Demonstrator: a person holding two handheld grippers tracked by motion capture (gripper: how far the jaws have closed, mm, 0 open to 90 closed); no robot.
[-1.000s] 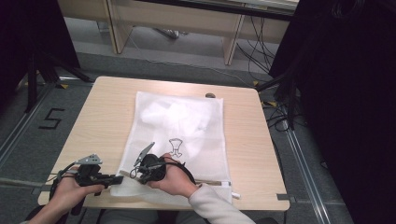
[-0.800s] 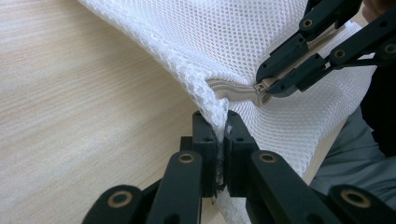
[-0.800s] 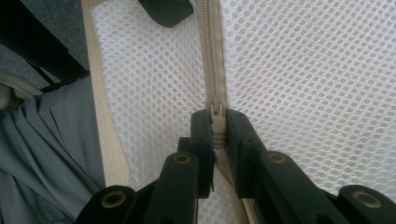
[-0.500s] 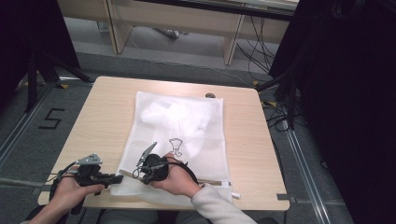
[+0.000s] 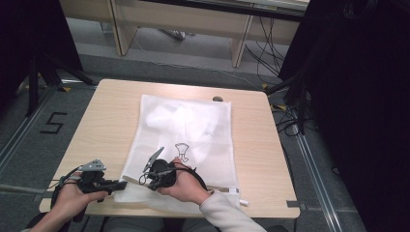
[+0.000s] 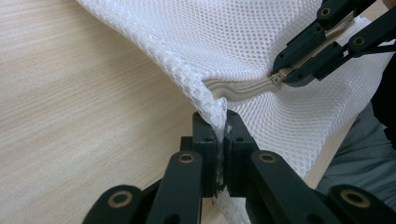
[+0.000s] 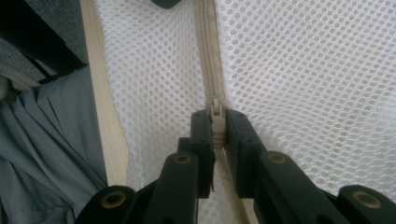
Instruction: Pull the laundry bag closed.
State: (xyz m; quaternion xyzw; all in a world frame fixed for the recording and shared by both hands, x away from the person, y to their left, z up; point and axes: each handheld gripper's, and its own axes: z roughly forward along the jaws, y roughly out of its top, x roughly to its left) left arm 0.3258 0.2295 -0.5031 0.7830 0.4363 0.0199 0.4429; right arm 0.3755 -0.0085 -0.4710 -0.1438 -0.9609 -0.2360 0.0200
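A white mesh bag (image 5: 186,128) with white cloth inside lies flat on the wooden table (image 5: 106,116). Its beige zipper (image 7: 205,51) runs along the near edge. My left gripper (image 5: 122,183) sits at the bag's near left corner, shut on the mesh edge (image 6: 205,95) beside the zipper's end. My right gripper (image 5: 145,180) is just to its right, shut on the zipper pull (image 7: 215,114). In the left gripper view the right gripper (image 6: 287,77) pinches the pull close ahead, and the mesh bulges up between the two.
A small dark object (image 5: 217,99) lies at the bag's far right corner. Desk legs and cables stand on the floor beyond the table. A number 5 (image 5: 53,123) is marked on the floor at the left. The person's grey trousers (image 7: 42,140) are below the table edge.
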